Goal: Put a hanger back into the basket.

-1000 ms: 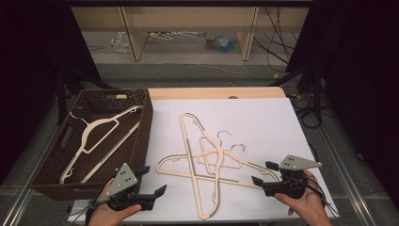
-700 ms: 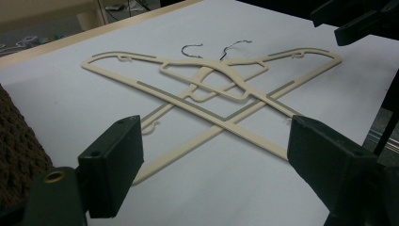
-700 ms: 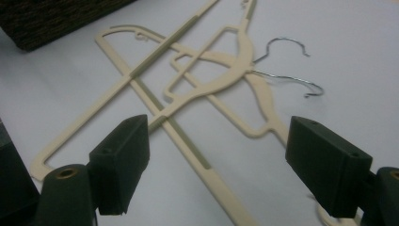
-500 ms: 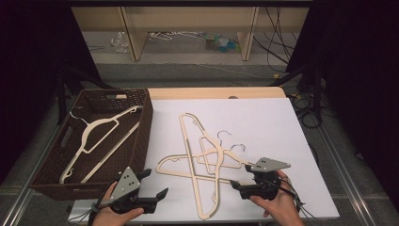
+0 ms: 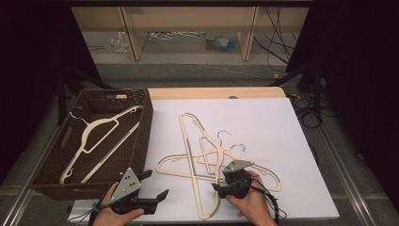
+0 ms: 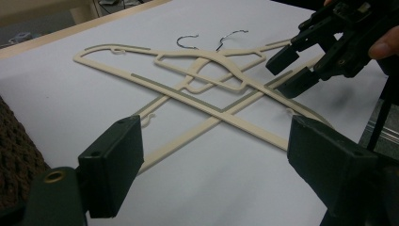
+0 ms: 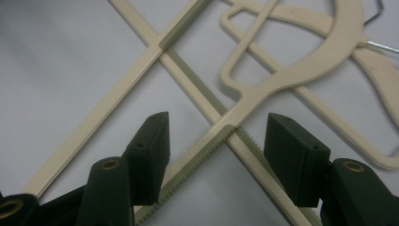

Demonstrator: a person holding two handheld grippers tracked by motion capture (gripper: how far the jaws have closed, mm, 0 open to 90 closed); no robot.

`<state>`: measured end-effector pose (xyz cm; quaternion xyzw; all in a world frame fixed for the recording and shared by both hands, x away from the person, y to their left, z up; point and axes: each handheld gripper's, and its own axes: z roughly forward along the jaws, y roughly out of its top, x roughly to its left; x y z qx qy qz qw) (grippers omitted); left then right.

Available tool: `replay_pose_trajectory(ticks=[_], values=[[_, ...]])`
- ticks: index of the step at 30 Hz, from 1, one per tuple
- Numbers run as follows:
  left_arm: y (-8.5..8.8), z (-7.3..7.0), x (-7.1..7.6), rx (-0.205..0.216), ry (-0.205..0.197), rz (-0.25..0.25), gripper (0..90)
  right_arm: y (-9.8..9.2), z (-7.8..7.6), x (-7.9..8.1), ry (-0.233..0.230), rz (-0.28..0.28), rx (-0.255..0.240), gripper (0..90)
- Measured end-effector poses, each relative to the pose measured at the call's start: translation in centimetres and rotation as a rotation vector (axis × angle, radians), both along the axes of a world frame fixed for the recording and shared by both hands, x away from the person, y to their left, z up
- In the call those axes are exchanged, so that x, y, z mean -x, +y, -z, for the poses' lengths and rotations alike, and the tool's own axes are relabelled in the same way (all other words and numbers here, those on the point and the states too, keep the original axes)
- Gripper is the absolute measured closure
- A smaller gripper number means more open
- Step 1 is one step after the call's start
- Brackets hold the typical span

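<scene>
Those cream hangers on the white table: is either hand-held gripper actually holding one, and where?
Nothing is held yet. The right hand-held gripper straddles a ribbed bar of the crossed hangers, its jaws closing in but not touching. The left hand-held gripper is open, empty.

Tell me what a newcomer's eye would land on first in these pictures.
First, the tangle of cream hangers crossed on the white table, their wire hooks near the middle. Next, the right gripper at the tangle's near edge; its jaws have just been closing, with a ribbed hanger bar between them, not yet pinched. Last, the brown wicker basket at the left, with one more hanger inside.
</scene>
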<state>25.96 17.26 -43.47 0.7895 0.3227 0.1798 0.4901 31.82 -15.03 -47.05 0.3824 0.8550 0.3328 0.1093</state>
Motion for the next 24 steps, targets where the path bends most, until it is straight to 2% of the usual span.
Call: replay_pose_trajectory(ticks=[1, 2, 3, 4, 5, 6, 7, 8, 9, 11, 12, 15, 17, 18, 19, 21, 24], values=[[0.0, 0.0, 0.1, -0.003, 0.006, -0.007, 19.1, 0.1, 0.2, -0.2, -0.002, -0.022, 0.024, 43.5], [0.0, 0.0, 0.0, -0.01, 0.002, -0.002, 19.1, 0.3, 0.3, -0.2, 0.002, -0.017, 0.024, 44.4], [-0.1, 0.0, 0.1, -0.008, 0.003, -0.001, 19.1, 0.5, 0.6, -0.3, -0.017, -0.027, 0.045, 45.0], [-0.1, 0.0, 0.1, -0.008, 0.003, -0.003, 19.1, 1.0, 0.7, -0.2, 0.009, -0.002, 0.047, 47.0], [-0.1, 0.0, 0.1, -0.007, 0.004, -0.001, 19.1, 1.0, 0.7, -0.2, 0.002, -0.025, 0.067, 48.4], [-0.1, 0.0, 0.1, -0.01, 0.003, 0.0, 19.1, 1.3, 0.7, -0.2, -0.005, -0.023, 0.076, 49.5], [-0.1, 0.0, 0.0, -0.009, 0.001, -0.001, 19.1, 1.4, 0.6, -0.1, 0.007, -0.024, 0.084, 50.5], [-0.1, 0.0, 0.0, -0.005, 0.004, -0.007, 19.1, 1.4, 0.7, -0.1, -0.026, -0.045, 0.112, 51.7], [-0.1, 0.1, 0.0, -0.005, 0.005, -0.007, 19.1, 1.5, 0.7, 0.0, -0.028, -0.049, 0.125, 52.5], [0.0, 0.1, 0.0, -0.017, 0.003, -0.004, 19.1, 1.6, 0.8, 0.1, -0.047, -0.048, 0.129, 55.9], [0.0, 0.0, 0.0, -0.012, 0.0, -0.002, 19.1, 1.6, 0.6, 0.1, -0.027, -0.046, 0.126, 57.0], [-0.1, 0.1, 0.1, 0.004, 0.003, 0.004, 19.2, 1.2, 0.6, 0.3, -0.006, -0.057, 0.132, 58.8], [-0.1, 0.1, 0.1, -0.001, -0.001, 0.009, 19.2, 1.0, 0.7, 0.5, 0.018, -0.03, 0.11, 59.4], [-0.1, 0.1, 0.1, 0.0, 0.0, 0.011, 19.3, 0.7, 0.7, 0.4, 0.025, -0.031, 0.12, 59.8], [-0.1, 0.1, 0.1, 0.003, 0.004, 0.011, 19.2, 0.7, 0.7, 0.5, 0.037, -0.017, 0.101, 60.2], [-0.1, 0.0, 0.1, -0.011, -0.003, 0.015, 19.3, 0.2, 0.7, 0.5, 0.055, -0.005, 0.088, 60.7], [-0.2, 0.0, 0.1, -0.01, -0.001, 0.017, 19.3, 0.1, 0.7, 0.5, 0.061, -0.003, 0.091, 61.1]])
